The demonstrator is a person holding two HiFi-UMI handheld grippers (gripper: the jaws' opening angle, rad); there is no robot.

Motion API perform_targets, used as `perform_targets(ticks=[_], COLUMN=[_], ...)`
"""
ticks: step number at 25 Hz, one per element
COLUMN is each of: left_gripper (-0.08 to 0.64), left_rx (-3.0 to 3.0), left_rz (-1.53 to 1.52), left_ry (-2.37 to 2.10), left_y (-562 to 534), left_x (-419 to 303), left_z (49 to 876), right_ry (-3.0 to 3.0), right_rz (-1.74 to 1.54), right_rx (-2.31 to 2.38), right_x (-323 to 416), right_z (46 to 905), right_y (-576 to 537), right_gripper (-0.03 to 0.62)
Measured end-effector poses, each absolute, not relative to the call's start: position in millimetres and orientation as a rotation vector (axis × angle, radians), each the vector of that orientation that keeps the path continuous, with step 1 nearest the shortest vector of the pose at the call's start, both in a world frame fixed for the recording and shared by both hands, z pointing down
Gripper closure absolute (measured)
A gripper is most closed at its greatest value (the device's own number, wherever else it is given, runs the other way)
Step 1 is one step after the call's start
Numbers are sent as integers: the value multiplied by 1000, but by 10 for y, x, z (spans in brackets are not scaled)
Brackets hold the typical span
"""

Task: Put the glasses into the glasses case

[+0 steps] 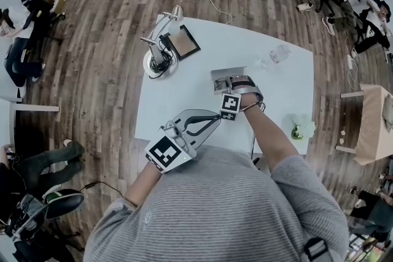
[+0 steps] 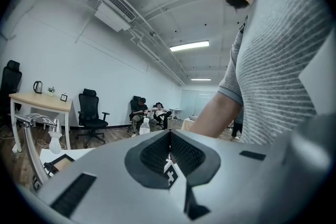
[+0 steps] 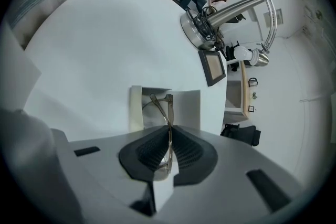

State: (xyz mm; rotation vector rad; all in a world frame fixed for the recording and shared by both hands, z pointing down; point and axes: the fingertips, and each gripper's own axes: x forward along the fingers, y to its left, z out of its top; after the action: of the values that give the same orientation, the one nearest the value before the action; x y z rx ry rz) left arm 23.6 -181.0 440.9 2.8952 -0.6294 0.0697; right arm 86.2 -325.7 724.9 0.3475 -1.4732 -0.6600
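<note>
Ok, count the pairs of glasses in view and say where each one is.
1. The glasses are clamped in the right gripper, over the open glasses case on the white table. The person's arms could hide another pair.

The table (image 1: 209,52) is finished smooth, matt white; the glasses (image 3: 168,109) are framed in glossy translucent plastic; the lamp (image 3: 236,8) is clad in brushed metal.

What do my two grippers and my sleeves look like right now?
Both the left gripper and the right gripper are pale grey shells with black ribbed pads set in a dark V-shaped rim. Each carries a white cube with black square markers. The shirt is grey, finely striped and short-sleeved.
</note>
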Motion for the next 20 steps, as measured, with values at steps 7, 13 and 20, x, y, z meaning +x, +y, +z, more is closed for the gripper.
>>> perform_targets(ticks=[7,13,20], left_gripper=[548,548,548], left_rx=[2898,2902,2911], left_rz=[60,51,44], left_ry=[-621,-608,-604], left_y=[-1804,-1807,-1770], left_x=[235,229,241], left_z=[4414,4397,4400], right_ry=[-1465,-1498,-1502], right_rz=[-647,-581,-578], right_rx=[341,347,382], right_x=[879,909,1015], right_z=[7312,7319,7401], right_y=[-3178,-3113,-3103], right_gripper=[566,563,509])
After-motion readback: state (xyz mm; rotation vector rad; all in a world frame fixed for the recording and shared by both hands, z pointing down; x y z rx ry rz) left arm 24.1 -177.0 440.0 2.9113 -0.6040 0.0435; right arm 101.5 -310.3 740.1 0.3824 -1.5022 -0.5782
